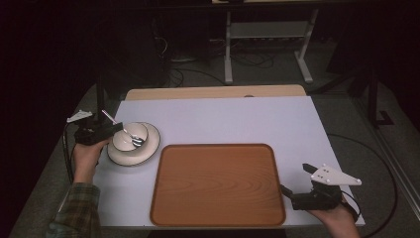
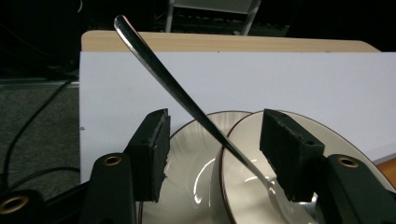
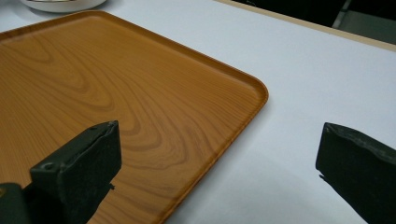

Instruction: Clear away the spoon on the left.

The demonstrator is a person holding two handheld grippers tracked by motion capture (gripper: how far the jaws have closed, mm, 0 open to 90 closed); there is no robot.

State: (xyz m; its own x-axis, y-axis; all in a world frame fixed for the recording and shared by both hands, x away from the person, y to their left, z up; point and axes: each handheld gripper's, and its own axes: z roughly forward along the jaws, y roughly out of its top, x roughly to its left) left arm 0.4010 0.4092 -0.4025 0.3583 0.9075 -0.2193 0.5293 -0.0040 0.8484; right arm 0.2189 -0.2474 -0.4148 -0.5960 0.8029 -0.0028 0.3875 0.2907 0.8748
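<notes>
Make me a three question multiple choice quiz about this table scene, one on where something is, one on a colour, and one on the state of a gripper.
1. Where does the fork lie?
A. in the bowl
B. on the tray
C. on the bare table

2. What colour is the tray?
A. white
B. wood brown
C. blue

3. How is the left gripper?
A. shut on the fork
B. shut on the bowl's rim
C. open, jaws either side of the fork handle

Answers: 1 A, its tines sit in the bowl on the plate. 2 B, grain shows on it. 3 C, gaps show between both jaws and the handle.
</notes>
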